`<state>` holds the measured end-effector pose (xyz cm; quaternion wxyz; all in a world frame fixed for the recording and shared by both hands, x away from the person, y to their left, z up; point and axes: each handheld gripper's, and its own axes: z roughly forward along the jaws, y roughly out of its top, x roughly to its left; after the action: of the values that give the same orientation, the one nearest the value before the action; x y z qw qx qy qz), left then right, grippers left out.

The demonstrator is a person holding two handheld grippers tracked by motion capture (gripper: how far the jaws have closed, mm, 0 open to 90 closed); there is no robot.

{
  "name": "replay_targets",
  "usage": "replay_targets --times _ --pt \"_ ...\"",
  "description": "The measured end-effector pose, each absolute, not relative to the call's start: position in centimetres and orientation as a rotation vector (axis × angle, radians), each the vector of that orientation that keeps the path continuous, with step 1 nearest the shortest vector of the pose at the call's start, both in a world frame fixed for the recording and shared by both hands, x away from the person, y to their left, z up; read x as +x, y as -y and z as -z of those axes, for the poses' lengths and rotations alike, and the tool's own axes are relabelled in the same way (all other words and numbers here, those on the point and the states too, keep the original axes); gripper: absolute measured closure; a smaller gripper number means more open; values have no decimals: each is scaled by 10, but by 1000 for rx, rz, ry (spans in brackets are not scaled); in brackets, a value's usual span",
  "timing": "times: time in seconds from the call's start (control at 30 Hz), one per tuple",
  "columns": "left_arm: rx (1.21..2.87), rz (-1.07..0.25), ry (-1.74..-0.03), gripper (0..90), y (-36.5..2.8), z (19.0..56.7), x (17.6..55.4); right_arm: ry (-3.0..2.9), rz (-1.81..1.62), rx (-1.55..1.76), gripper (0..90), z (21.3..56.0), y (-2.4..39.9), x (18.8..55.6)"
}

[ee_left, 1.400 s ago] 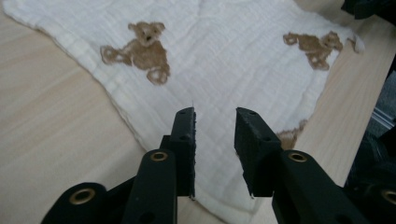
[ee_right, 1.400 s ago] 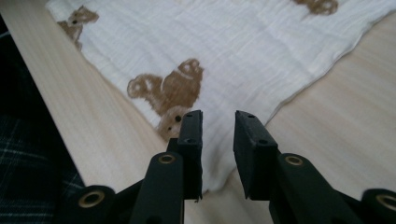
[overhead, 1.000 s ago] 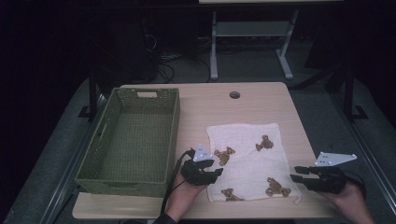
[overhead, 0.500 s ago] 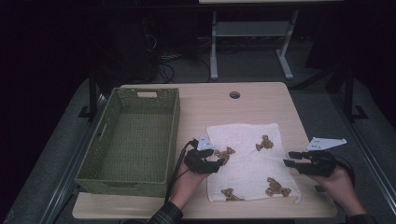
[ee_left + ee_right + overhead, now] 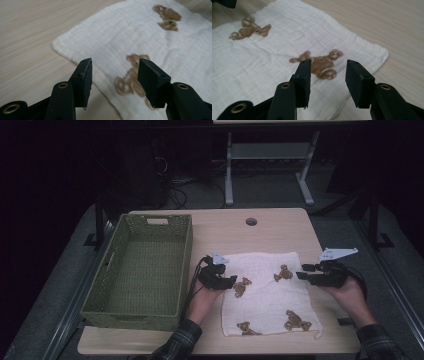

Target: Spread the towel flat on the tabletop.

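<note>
Cloth, white with brown bear prints, lies flat on the worktop, right of the basket. Left gripper poised over its left edge, fingers just been spreading, released, nothing between them. Right gripper over the cloth's far right corner, fingers apart, gripping nothing.

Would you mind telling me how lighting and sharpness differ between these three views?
High view: dim, with dark surroundings, though the cloth and basket stay readable. Left gripper view: bright and even, the cloth's bear print slightly soft beyond the fingers. Right gripper view: equally bright, weave crisp, no glare.
</note>
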<state>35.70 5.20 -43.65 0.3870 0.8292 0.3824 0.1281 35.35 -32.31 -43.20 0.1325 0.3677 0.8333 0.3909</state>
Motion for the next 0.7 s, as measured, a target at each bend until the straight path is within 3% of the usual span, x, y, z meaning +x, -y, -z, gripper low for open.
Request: replay_targets --times 0.37,0.7 --pt "2061 -442 -1081 475 -55 443 402 -2386 -1091 1059 624 432 317 401" --pt "2115 -510 -1140 520 -52 463 437 -2322 -1028 1191 676 451 329 445"
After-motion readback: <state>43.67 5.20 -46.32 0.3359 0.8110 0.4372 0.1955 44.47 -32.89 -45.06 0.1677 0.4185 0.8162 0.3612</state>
